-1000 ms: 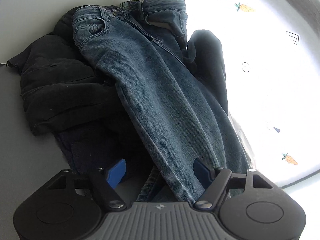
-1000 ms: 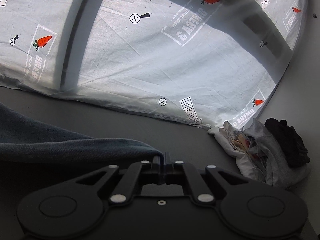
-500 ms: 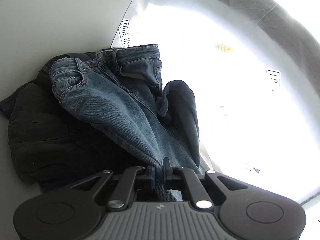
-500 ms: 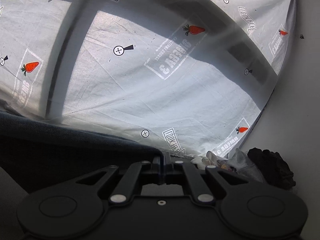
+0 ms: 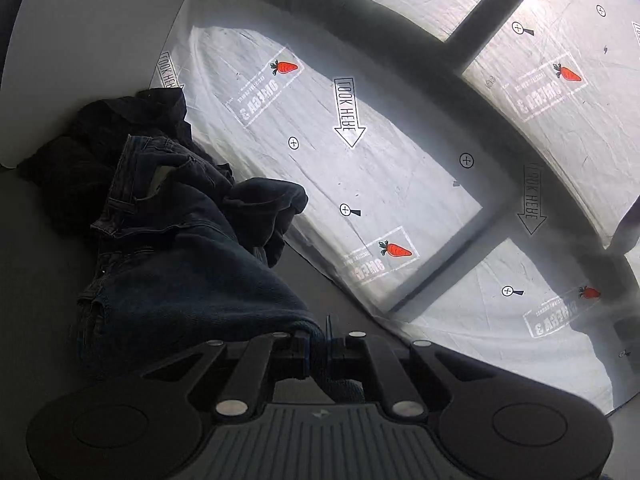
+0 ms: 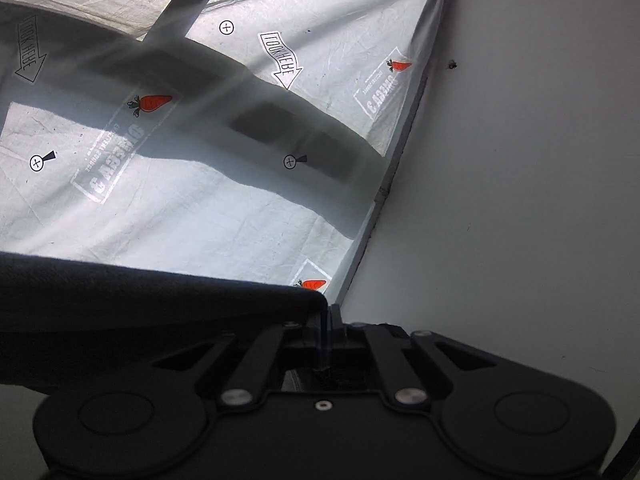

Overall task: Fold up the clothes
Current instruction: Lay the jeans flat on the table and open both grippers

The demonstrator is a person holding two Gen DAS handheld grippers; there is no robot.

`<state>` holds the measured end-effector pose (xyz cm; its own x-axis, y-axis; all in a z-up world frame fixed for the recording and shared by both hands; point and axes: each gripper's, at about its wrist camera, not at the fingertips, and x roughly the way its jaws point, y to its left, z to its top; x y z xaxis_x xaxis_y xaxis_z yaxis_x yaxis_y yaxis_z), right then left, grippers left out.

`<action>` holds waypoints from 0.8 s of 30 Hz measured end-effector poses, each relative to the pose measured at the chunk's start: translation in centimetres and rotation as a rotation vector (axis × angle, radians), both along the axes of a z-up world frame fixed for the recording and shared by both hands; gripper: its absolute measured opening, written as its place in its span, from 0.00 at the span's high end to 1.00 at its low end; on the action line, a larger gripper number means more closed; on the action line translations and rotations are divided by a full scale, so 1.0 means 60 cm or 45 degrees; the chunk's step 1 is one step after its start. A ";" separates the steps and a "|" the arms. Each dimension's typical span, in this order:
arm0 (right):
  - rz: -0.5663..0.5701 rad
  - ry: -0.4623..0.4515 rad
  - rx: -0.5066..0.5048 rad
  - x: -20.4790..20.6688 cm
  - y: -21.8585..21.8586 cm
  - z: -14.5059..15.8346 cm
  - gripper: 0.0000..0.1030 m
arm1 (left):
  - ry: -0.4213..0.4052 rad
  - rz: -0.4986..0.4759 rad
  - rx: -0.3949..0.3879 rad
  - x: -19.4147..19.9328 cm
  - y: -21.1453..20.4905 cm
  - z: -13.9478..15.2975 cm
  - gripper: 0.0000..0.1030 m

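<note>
A pair of blue jeans (image 5: 180,264) hangs in the left wrist view, waistband at the upper left, bunched over dark clothes (image 5: 100,136). My left gripper (image 5: 318,344) is shut on the jeans' leg fabric near its end. In the right wrist view my right gripper (image 6: 330,328) is shut on another part of the jeans (image 6: 140,292), whose cloth stretches taut to the left. Both grippers hold the jeans lifted.
A white printed sheet (image 5: 400,160) with carrots and arrows covers a window behind; it also shows in the right wrist view (image 6: 200,160). A plain white wall (image 6: 520,160) is at the right. The grey surface (image 5: 36,240) lies at the left.
My left gripper closed on the jeans' leg and rose; the jeans lifted and bunched. My right gripper, still shut on the jeans, rose and tilted up; the clothes pile at its right left view.
</note>
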<state>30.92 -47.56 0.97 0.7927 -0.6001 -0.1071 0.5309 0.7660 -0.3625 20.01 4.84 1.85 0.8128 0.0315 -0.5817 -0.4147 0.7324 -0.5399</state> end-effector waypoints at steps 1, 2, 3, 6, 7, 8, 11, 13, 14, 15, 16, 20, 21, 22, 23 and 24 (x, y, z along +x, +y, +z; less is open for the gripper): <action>-0.029 0.040 0.041 -0.016 -0.021 -0.020 0.98 | 0.076 -0.024 -0.032 -0.015 -0.017 -0.028 0.93; -0.059 0.081 0.081 -0.032 -0.043 -0.041 0.98 | 0.163 -0.041 -0.056 -0.023 -0.026 -0.061 0.93; -0.087 0.134 0.133 -0.045 -0.060 -0.066 0.98 | 0.252 -0.057 -0.078 -0.028 -0.033 -0.096 0.92; -0.159 0.305 0.323 -0.080 -0.110 -0.147 0.96 | 0.522 -0.104 -0.143 -0.043 -0.054 -0.201 0.89; -0.168 0.375 0.414 -0.089 -0.122 -0.176 0.96 | 0.573 -0.112 -0.160 -0.045 -0.056 -0.220 0.89; -0.191 0.446 0.493 -0.098 -0.131 -0.204 0.96 | 0.589 -0.115 -0.159 -0.053 -0.058 -0.228 0.89; -0.272 0.547 0.647 -0.141 -0.140 -0.263 0.94 | 0.587 -0.108 -0.111 -0.084 -0.058 -0.233 0.73; -0.280 0.544 0.776 -0.171 -0.149 -0.281 0.93 | 0.572 -0.085 -0.098 -0.094 -0.057 -0.233 0.65; -0.283 0.542 0.840 -0.186 -0.153 -0.290 0.88 | 0.567 -0.074 -0.103 -0.095 -0.056 -0.234 0.64; -0.285 0.544 0.878 -0.199 -0.156 -0.297 0.84 | 0.565 -0.062 -0.112 -0.100 -0.055 -0.234 0.63; -0.272 0.531 0.907 -0.209 -0.156 -0.298 0.81 | 0.564 -0.057 -0.116 -0.103 -0.055 -0.233 0.61; -0.190 0.480 1.074 -0.233 -0.151 -0.298 0.71 | 0.578 -0.077 -0.061 -0.101 -0.066 -0.229 0.53; -0.162 0.468 1.129 -0.235 -0.148 -0.298 0.67 | 0.590 -0.087 -0.038 -0.099 -0.071 -0.228 0.47; -0.133 0.455 1.183 -0.237 -0.144 -0.297 0.65 | 0.595 -0.095 -0.023 -0.099 -0.074 -0.228 0.45; -0.104 0.442 1.238 -0.239 -0.141 -0.296 0.61 | 0.593 -0.104 -0.020 -0.100 -0.075 -0.227 0.45; -0.075 0.430 1.292 -0.242 -0.138 -0.295 0.56 | 0.586 -0.112 -0.029 -0.101 -0.074 -0.228 0.44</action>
